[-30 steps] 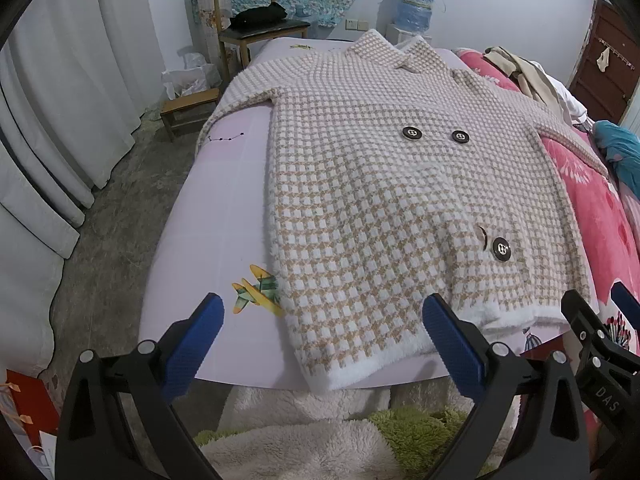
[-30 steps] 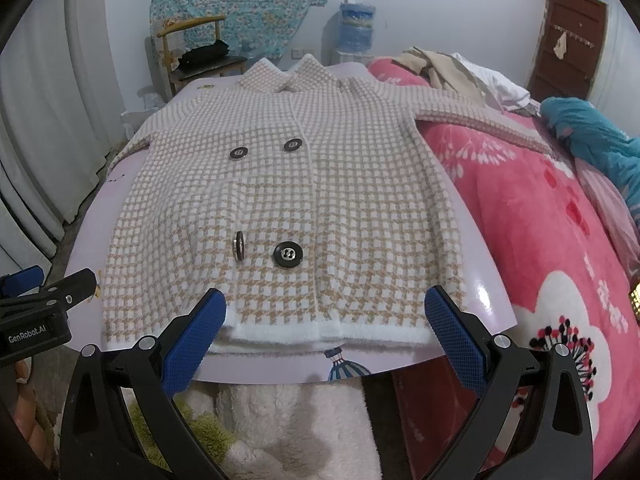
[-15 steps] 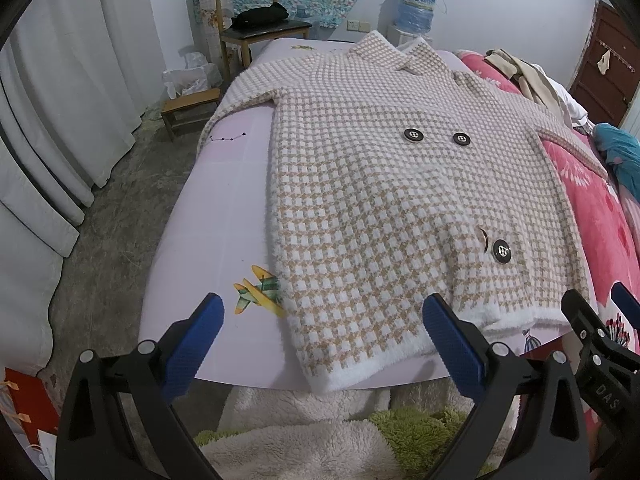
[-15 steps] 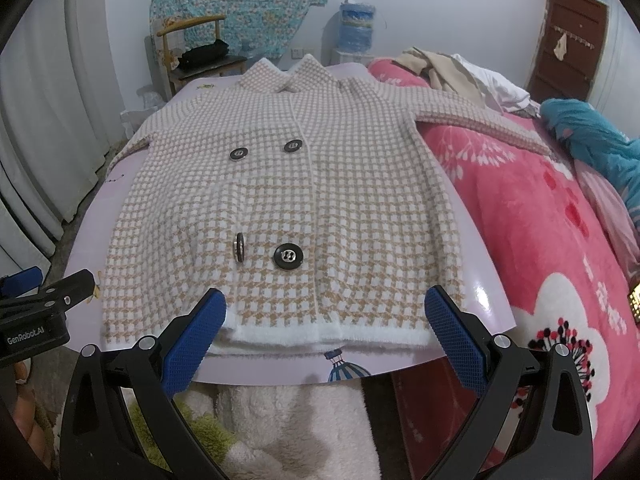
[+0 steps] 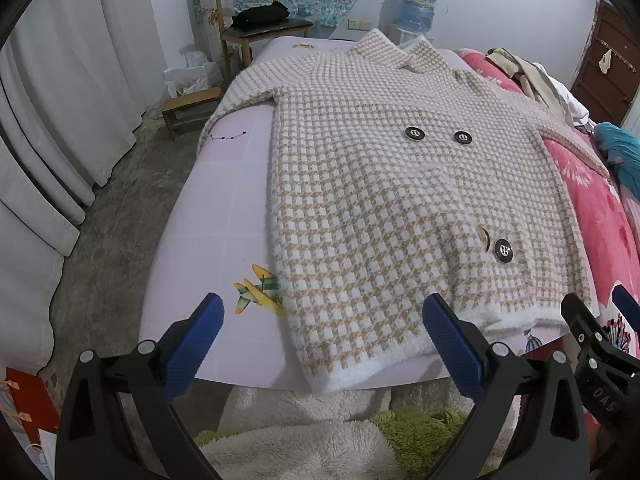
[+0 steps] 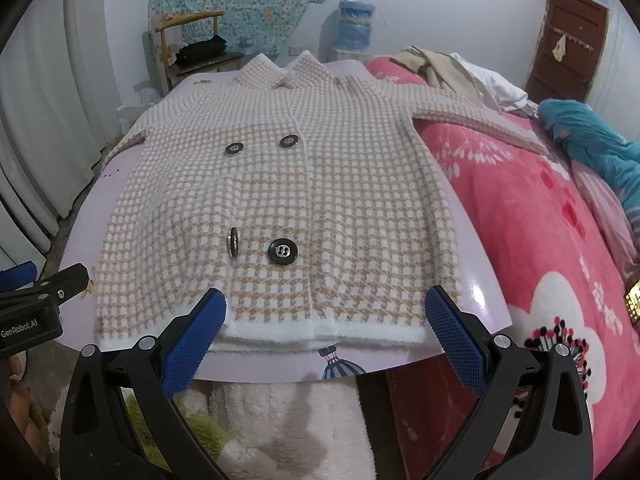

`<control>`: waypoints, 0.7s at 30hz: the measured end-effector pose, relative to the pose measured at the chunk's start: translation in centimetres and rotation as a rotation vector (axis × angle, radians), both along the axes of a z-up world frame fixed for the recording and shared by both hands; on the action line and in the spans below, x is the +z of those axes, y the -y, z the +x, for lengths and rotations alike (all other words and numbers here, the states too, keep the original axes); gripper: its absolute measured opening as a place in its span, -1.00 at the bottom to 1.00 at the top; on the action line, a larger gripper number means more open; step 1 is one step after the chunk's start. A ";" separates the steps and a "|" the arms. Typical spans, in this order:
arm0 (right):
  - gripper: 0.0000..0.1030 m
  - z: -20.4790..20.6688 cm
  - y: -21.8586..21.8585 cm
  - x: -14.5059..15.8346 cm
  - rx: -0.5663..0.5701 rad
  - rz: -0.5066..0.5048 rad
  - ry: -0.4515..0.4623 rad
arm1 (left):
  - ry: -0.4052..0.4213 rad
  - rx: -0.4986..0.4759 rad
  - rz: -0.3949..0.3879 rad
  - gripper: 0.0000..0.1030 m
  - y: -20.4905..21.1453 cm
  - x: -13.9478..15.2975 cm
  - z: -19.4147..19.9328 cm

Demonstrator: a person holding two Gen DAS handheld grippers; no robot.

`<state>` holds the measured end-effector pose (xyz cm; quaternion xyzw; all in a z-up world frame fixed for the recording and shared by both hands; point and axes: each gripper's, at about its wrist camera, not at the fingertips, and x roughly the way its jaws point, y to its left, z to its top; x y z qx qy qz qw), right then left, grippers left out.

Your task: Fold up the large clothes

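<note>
A beige-and-white houndstooth coat with black buttons lies flat, front up, on a lilac board, collar far, white hem near. Its sleeves spread out to both sides. My left gripper hovers open just short of the hem's left corner, nothing between its blue pads. My right gripper is open too, in front of the hem's middle and right part, holding nothing. Each gripper shows at the edge of the other's view.
A pink flowered blanket covers the bed to the right, with a teal garment and a beige pile on it. Fluffy white and green fabric lies below the board's near edge. A wooden chair, low stool and curtains stand left.
Both grippers have crept slightly forward toward the hem; the coat lies as before and both stay open.
</note>
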<state>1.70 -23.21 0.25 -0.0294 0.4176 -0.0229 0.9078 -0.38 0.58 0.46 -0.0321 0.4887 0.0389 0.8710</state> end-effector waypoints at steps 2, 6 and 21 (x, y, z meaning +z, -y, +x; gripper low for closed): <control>0.85 0.0 0.1 -0.1 0.000 -0.002 -0.001 | -0.001 -0.003 0.001 0.90 0.0 0.0 0.0; 0.85 0.0 0.1 0.0 -0.003 -0.005 -0.001 | -0.006 -0.007 0.002 0.90 0.1 -0.1 0.2; 0.85 2.3 0.5 0.1 -0.024 -0.013 -0.013 | -0.030 -0.011 -0.003 0.90 -0.2 -0.5 2.8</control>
